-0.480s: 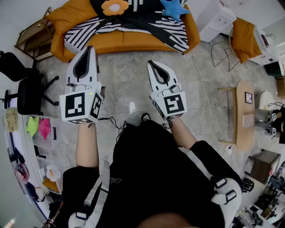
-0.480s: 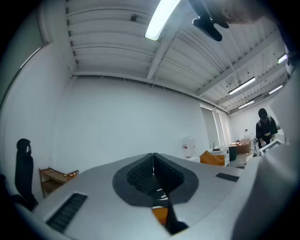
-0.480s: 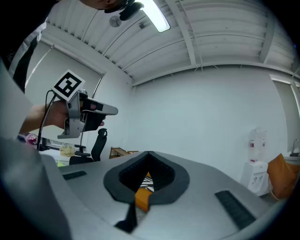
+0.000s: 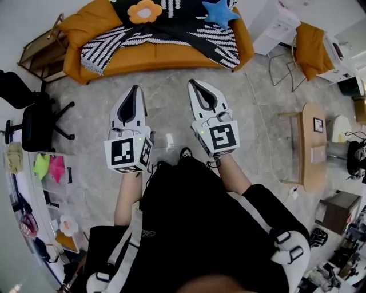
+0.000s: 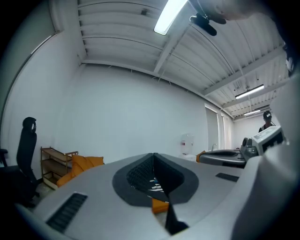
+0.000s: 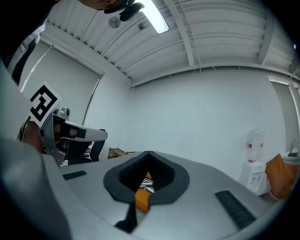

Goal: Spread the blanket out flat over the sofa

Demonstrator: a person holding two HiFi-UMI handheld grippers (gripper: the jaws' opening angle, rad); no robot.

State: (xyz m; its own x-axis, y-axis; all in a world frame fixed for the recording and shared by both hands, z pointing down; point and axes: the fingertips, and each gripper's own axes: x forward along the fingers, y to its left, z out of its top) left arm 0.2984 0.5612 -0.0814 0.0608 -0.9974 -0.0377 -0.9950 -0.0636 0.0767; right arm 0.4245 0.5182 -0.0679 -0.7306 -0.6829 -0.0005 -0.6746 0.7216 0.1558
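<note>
The orange sofa (image 4: pixel 155 56) stands at the top of the head view. A black-and-white striped blanket (image 4: pixel 108 44) lies across its seat and back, with an orange flower cushion (image 4: pixel 144 11) and a blue star cushion (image 4: pixel 220 12) on top. My left gripper (image 4: pixel 135 90) and right gripper (image 4: pixel 193 83) hover level over the grey floor in front of the sofa, apart from it. Both are shut with nothing held. Past the meeting jaws, the left gripper (image 5: pixel 153 154) view shows a strip of sofa (image 5: pixel 159 205), and so does the right gripper (image 6: pixel 148 153) view.
A black office chair (image 4: pixel 34 117) and a wooden shelf (image 4: pixel 39 47) stand at the left. A wooden side table (image 4: pixel 313 143), an orange chair (image 4: pixel 311 48) and a white cabinet (image 4: pixel 275 23) are at the right. Cables (image 4: pixel 150 160) trail on the floor by the person's feet.
My left gripper has moved right and back toward the person, away from the sofa. The right gripper has barely shifted. Both jaws stay shut.
</note>
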